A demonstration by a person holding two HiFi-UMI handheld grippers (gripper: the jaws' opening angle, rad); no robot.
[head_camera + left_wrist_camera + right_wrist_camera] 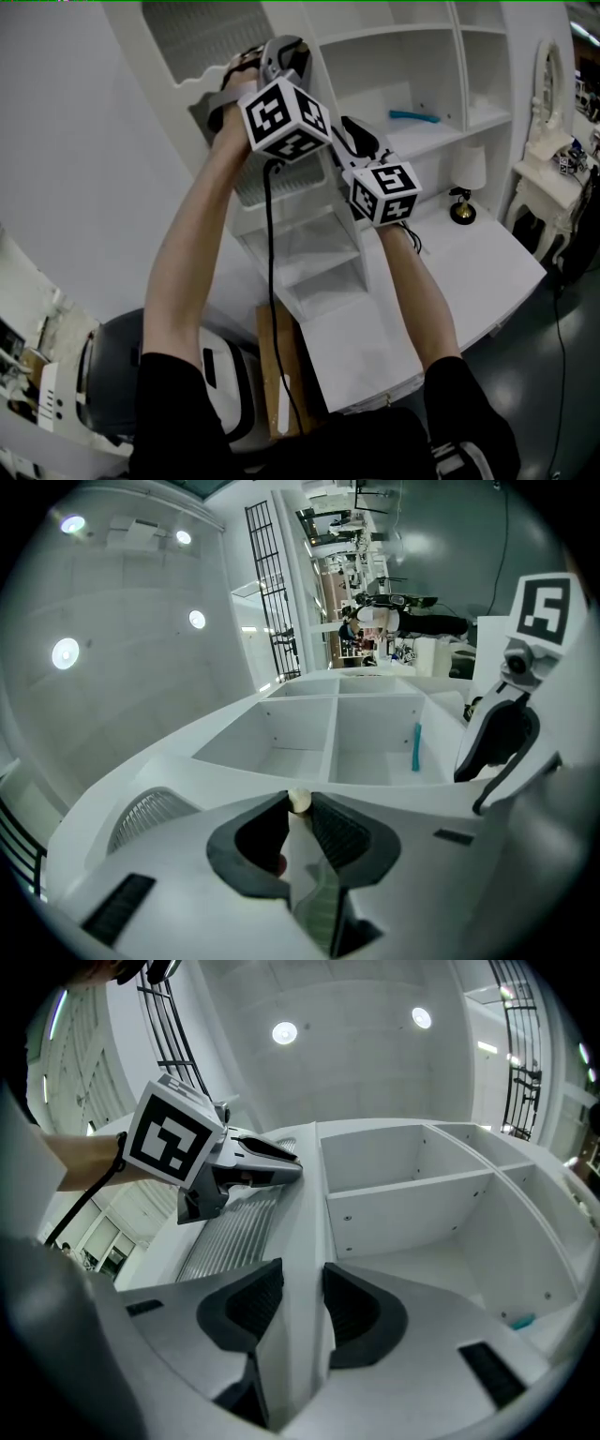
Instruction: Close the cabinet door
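The white cabinet door point(192, 33) with a slatted panel stands swung out in front of the open white shelves point(403, 66). Both grippers sit on its free edge. My left gripper point(281, 52) is the upper one. In the left gripper view its jaws point(298, 822) are shut over the door edge, with a small cream knob point(298, 801) at the fingertips and the slats point(145, 817) to the left. My right gripper point(349, 136) is lower. Its jaws point(302, 1302) clamp the same edge, next to the slats point(230, 1232). A teal object point(413, 116) lies on a shelf.
A white desk top point(469, 272) under the shelves carries a small white lamp point(466, 169) and a black and gold object point(461, 211). A white vanity with a mirror point(548, 84) stands at the right. A grey and white machine point(112, 375) and a wooden board point(277, 375) are below.
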